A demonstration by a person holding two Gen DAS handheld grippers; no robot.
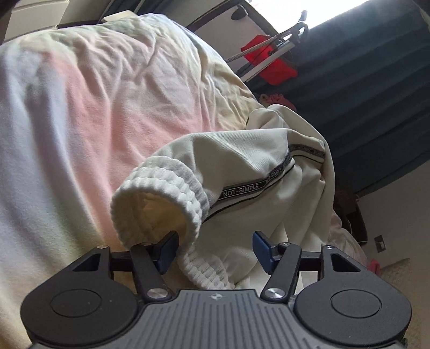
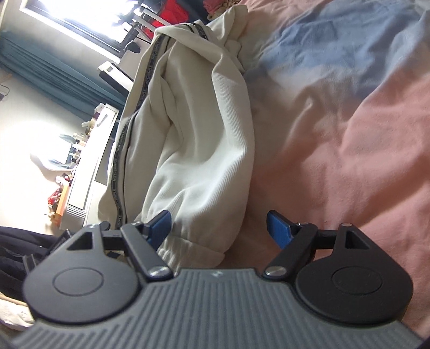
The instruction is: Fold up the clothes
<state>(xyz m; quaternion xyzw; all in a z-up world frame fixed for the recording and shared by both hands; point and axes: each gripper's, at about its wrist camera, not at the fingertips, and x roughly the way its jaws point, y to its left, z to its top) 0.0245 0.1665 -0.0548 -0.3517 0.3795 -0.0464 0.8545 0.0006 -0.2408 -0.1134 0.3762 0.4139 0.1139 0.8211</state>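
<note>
A pair of cream-white sweatpants (image 1: 258, 171) lay bunched on a bed sheet (image 1: 80, 112) coloured in soft bands of pink, pale yellow and blue. A grey tape printed NOT-SIMPLE (image 1: 242, 191) ran down the side seam of the leg. In the left wrist view the ribbed cuff (image 1: 161, 204) at the end of that leg stood open like a ring, curling toward the camera. The left gripper (image 1: 213, 251) had its jaws apart; the cuff's lower edge dropped between them, just beside the left blue pad (image 1: 168, 251), and neither pad pressed on the cloth. In the right wrist view the right gripper (image 2: 219, 229) also stood with its jaws wide apart. The other end of the sweatpants (image 2: 193, 150), with its gathered hem (image 2: 182, 249), lay between them near the left pad, ungripped. A teal curtain (image 1: 376, 88) hung beyond the bed, under a bright window (image 2: 80, 18)
</note>
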